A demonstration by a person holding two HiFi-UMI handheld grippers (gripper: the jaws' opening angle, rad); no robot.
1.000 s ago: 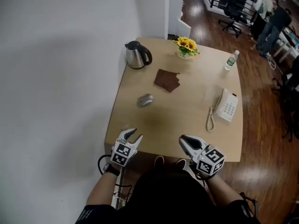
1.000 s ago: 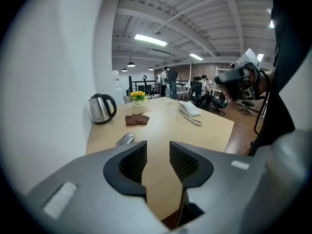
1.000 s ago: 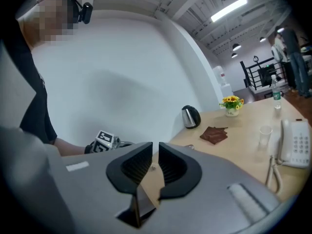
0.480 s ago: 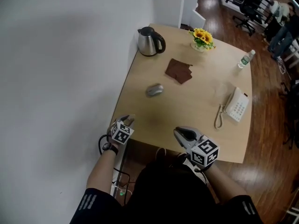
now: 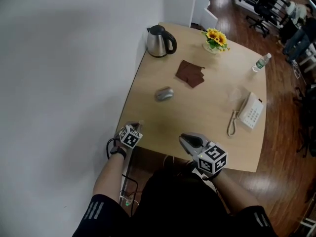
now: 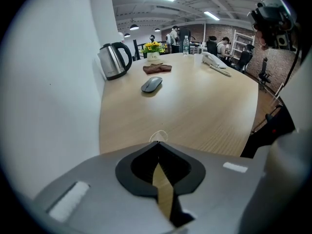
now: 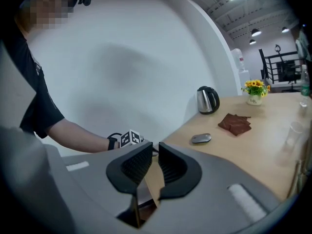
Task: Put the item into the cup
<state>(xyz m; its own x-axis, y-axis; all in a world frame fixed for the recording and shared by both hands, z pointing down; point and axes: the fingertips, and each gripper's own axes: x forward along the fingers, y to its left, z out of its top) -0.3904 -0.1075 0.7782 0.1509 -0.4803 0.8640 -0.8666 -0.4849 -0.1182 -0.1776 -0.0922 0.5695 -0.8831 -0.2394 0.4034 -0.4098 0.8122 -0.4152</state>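
Note:
A clear plastic cup (image 5: 236,94) stands right of the table's middle, next to a white phone (image 5: 250,111); the right gripper view shows the cup (image 7: 294,132) at its far right. A grey mouse (image 5: 164,94) and a brown cloth (image 5: 190,73) lie farther back. My left gripper (image 5: 135,128) is at the table's near left corner. Its jaws have just been closing and now meet at the tips (image 6: 157,142) with nothing seen between them. My right gripper (image 5: 186,139) hovers over the near edge, its jaws (image 7: 155,145) a narrow gap apart and empty.
A steel kettle (image 5: 158,34) stands at the back left by the white wall. Sunflowers in a small pot (image 5: 216,39) and a water bottle (image 5: 260,62) are along the far edge. The wooden table (image 5: 207,127) is bare near me. Office chairs stand beyond.
My left gripper dropped toward the table's near left corner and its jaws went from open to shut. My right gripper slid a little left along the near edge.

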